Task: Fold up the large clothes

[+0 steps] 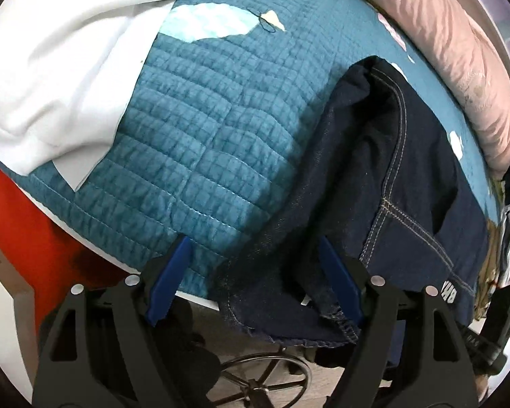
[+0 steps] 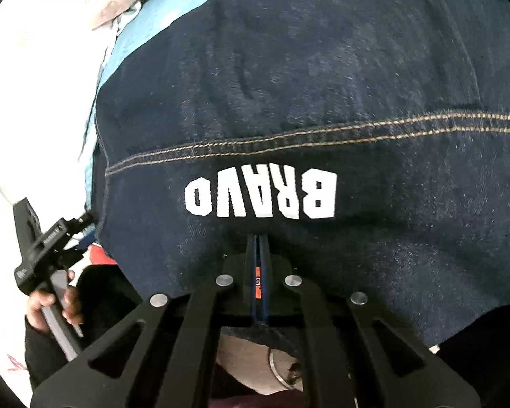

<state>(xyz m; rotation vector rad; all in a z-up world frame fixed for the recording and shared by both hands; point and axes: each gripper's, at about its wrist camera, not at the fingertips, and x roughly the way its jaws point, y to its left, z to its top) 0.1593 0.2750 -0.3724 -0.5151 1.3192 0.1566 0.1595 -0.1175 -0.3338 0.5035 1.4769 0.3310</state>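
Black left gripper (image 1: 251,272) sits closest, blue-padded fingers (image 1: 168,278) spread wide w/ nothing pinched; one pad is over the bed's edge, the other rests against a loose hem of the dark denim garment (image 1: 408,187). Denim lies on a teal quilted bedspread (image 1: 193,142), hem hanging a bit past the bed's edge. White bedding (image 1: 51,68) bunched at far left, pink duvet (image 1: 459,51) along the far right. Right gripper (image 2: 259,238) has its fingers pressed together, tips at the denim just below white "BRAVO" lettering (image 2: 261,195) & a double tan seam. A hand (image 2: 56,301) holds the left gripper's handle beside the garment.
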